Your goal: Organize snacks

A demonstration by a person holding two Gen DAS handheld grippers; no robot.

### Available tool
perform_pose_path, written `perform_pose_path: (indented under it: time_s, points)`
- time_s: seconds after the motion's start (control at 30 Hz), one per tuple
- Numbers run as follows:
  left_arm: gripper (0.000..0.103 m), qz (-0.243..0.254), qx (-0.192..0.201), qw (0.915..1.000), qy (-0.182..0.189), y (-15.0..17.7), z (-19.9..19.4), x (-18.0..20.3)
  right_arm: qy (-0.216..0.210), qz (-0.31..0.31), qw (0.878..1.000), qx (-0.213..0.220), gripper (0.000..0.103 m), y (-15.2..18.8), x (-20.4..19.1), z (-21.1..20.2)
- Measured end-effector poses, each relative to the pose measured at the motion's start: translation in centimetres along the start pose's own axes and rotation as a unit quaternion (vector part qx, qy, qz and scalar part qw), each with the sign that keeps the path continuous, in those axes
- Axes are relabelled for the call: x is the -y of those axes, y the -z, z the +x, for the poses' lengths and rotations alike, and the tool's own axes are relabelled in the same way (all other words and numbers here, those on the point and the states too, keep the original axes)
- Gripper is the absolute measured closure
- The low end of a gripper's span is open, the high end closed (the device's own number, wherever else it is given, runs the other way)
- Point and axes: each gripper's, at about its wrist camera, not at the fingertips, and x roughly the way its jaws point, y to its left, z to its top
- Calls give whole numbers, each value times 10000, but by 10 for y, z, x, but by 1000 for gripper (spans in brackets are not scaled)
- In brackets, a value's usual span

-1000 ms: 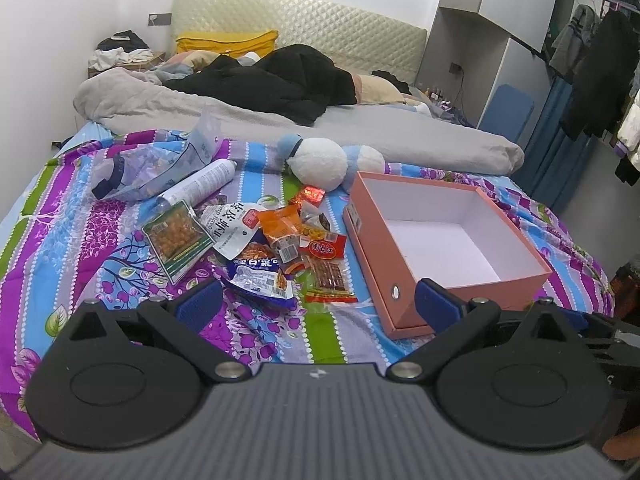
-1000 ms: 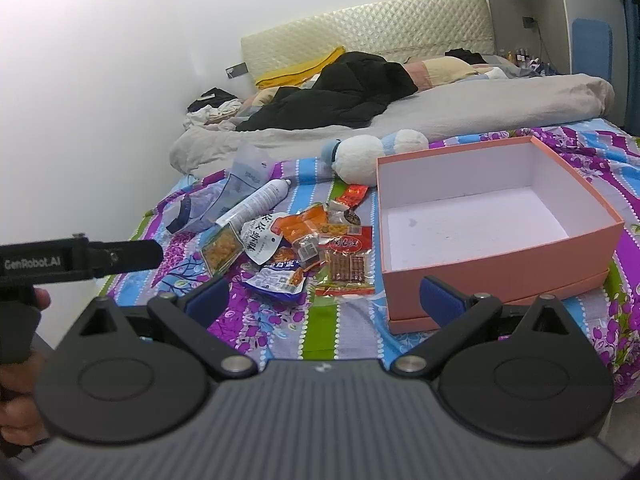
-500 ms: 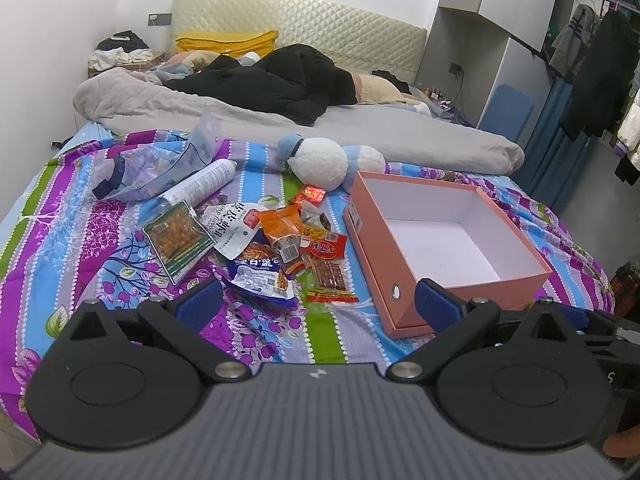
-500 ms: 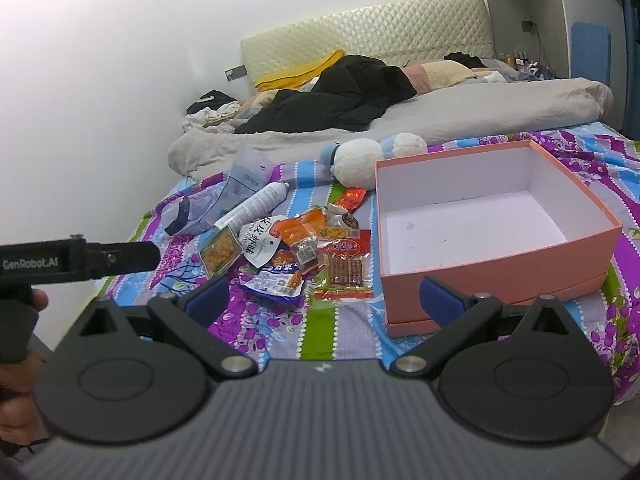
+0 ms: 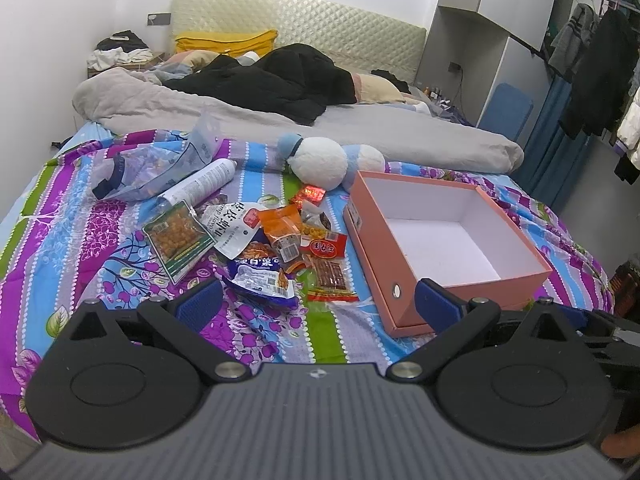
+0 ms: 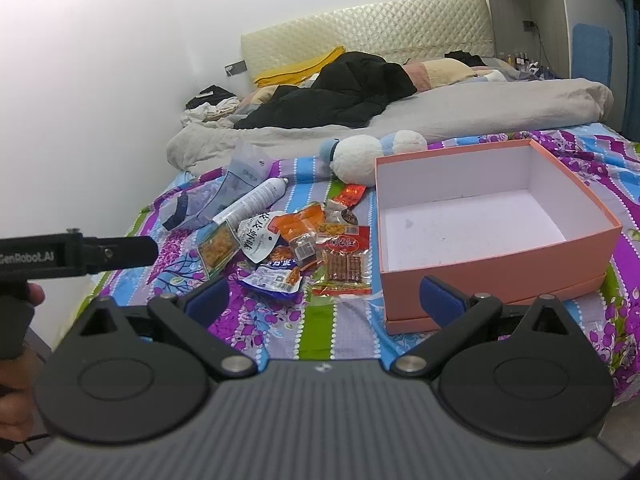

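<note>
Several snack packets lie in a loose pile (image 5: 276, 244) on the striped bedspread, left of an open, empty pink box (image 5: 448, 240). The pile (image 6: 304, 248) and the box (image 6: 488, 220) also show in the right wrist view. The pile includes a green packet of orange snacks (image 5: 176, 238), a white pouch (image 5: 232, 228), a blue-and-white packet (image 5: 262, 280) and a red packet of sticks (image 5: 330, 276). My left gripper (image 5: 318, 304) is open and empty, short of the pile. My right gripper (image 6: 324, 300) is open and empty, also short of it.
A white spray can (image 5: 198, 184), a clear plastic bag (image 5: 160, 164) and a white-and-blue plush toy (image 5: 324, 162) lie behind the pile. A grey duvet and black clothing cover the far bed. The left hand-held device (image 6: 76, 256) shows at the left of the right wrist view.
Both views have shifted only slightly toward the bed. No snack or box has moved and both grippers stay open.
</note>
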Motion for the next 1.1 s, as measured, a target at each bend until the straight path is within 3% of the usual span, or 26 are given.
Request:
perform_pose_path:
  time_s: [0.6, 1.1]
  points:
    - [0, 21, -20, 10000, -3, 0, 1, -2, 14, 0, 10000, -38, 0, 2, 0, 0]
    - [0, 155, -375, 9992, 0, 4, 46, -12, 249, -268, 9989, -294, 0, 16, -5, 27]
